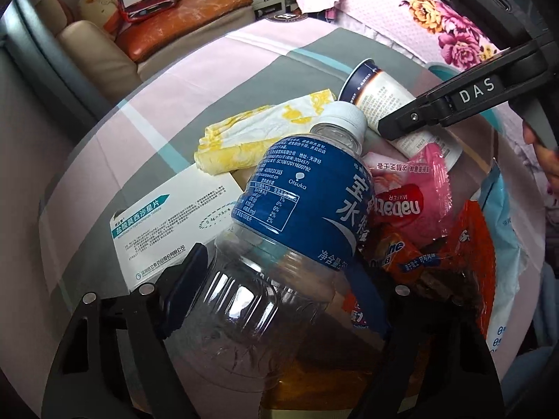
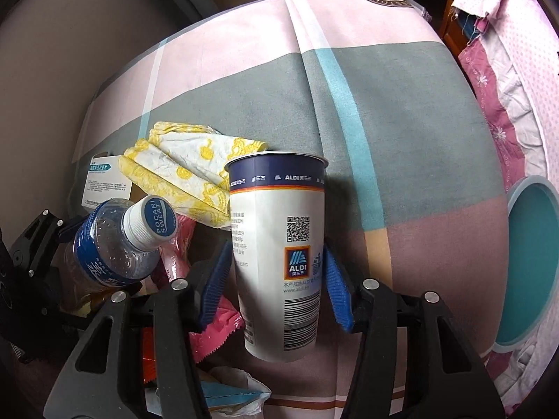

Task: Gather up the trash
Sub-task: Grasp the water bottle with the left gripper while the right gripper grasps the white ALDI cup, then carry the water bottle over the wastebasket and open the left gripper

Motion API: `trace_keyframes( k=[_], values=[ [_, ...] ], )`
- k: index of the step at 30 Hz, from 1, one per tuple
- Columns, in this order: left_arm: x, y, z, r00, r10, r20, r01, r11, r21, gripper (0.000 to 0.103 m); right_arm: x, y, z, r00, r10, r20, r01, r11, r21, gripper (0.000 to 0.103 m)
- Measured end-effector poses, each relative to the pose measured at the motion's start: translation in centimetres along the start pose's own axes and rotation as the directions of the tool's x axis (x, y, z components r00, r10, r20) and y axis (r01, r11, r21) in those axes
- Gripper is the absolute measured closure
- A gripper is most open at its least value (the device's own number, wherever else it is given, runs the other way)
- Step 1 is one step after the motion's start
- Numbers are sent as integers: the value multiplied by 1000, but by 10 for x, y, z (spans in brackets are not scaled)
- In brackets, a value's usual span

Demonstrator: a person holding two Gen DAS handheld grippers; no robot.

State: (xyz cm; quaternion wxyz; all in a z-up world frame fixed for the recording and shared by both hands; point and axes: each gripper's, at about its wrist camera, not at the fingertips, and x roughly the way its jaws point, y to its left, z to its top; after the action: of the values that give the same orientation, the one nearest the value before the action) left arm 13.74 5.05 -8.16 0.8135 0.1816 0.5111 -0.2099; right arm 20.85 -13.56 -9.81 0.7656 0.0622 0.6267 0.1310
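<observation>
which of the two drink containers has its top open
The paper cup, white with a dark blue rim band, held between the right gripper jaws; its mouth has no lid. The clear plastic bottle in the left gripper has its white screw cap on.

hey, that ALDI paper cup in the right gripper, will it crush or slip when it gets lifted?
The ALDI paper cup looks thin-walled and open-topped, so it may dent under a firm squeeze. It tapers downward, so slipping seems unlikely. Probably light; contents can't be seen.

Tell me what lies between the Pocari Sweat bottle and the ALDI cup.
In the right wrist view, a pink wrapper lies between the bottle and the cup.
</observation>
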Motion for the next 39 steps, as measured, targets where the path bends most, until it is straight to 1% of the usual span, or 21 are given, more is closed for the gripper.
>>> trace_keyframes(
  k=[2,6,13,16,19,21,24,27,31,35,39],
  values=[
    [-1,1,0,1000,9,4,-9,1000,-28,24,-3,-1,-3,1000,9,14,-8,1000,-2,57],
    [-11,1,-1,1000,7,13,-6,996,-89,32,-14,-6,-7,999,21,44,-21,1000,11,57],
    [-36,-4,2,998,42,53,-34,987,-155,35,-35,-13,-17,994,46,96,-48,999,16,57],
    [-37,-6,2,999,28,38,-20,983,-181,35,-41,-16,-22,993,54,106,-56,998,13,57],
    [-30,-8,-1,999,38,-10,-39,976,-212,35,-48,-20,-27,991,64,117,-67,998,17,57],
    [-29,-9,-1,999,39,-17,-42,971,-235,35,-53,-24,-30,989,73,127,-76,997,23,57],
    [-39,-10,1,999,43,0,-42,965,-260,35,-62,-32,-36,986,85,144,-91,995,33,57],
    [-54,-14,5,997,67,26,-58,961,-270,35,-71,-39,-41,982,95,161,-103,994,45,57],
    [-75,-19,13,995,81,64,-58,953,-298,35,-84,-50,-49,976,109,189,-122,991,59,57],
    [-93,-41,28,992,66,111,-33,960,-277,35,-103,-63,-59,965,117,235,-138,988,71,57],
    [-98,-72,48,988,34,147,3,970,-244,35,-125,-82,-72,950,109,294,-142,985,93,57]
  ],
)
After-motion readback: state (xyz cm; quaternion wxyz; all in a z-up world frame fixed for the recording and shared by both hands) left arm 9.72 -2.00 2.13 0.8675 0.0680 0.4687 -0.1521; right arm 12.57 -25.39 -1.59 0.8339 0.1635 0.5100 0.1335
